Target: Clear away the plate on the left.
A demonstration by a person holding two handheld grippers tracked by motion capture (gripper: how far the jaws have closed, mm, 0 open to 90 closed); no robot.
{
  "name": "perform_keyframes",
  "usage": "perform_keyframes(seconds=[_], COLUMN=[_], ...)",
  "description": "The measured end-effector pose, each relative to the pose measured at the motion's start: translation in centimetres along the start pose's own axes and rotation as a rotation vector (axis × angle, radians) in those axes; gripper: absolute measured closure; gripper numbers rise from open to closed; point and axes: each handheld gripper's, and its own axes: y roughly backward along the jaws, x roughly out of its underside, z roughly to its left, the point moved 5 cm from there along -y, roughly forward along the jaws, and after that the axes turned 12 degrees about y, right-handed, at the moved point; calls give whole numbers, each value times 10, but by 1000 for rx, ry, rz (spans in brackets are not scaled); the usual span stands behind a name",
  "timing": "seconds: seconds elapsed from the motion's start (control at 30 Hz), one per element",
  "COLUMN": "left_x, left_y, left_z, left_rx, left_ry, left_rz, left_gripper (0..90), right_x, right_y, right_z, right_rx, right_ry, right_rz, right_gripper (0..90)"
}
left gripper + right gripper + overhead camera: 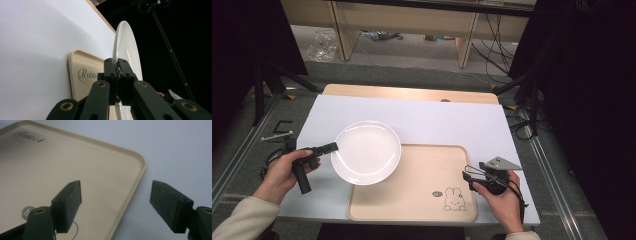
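A: Where is the white plate (367, 151) found?

B: It is held at its left rim by the left gripper (333, 147), whose jaws are clamped on the edge. The plate overlaps the far-left corner of the beige tray (412, 200) and the white table top (437, 125); whether it is lifted clear of the tray cannot quite be told from the high view.

A: What is seen around it?

B: A rabbit drawing (454, 199) is printed at the tray's near right, uncovered. The right gripper (468, 172) is held at the tray's right edge, well apart from the plate, its jaws spread wide with nothing between them.

A: And open room?

B: Bare table is left beyond the tray and along the far side.

A: How is the plate oriented?

B: In the left gripper view the plate (126, 50) is seen edge-on, running straight out from the jaws.
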Motion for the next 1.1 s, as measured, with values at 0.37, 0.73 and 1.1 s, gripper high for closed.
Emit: perform_keyframes(seconds=[0.37,0.73,1.1], left_x=[3,6,10], left_y=[-3,-5,-8], left_z=[-1,-2,-2], left_rx=[1,4,0], left_ry=[-5,-6,-8], left_rz=[14,23,33], left_gripper=[868,868,868], right_x=[0,0,0], right_y=[0,0,0], right_z=[0,0,1], right_rx=[-2,-1,4], right_ry=[1,0,-17], right_rz=[0,1,2], right_gripper=[263,262,263])
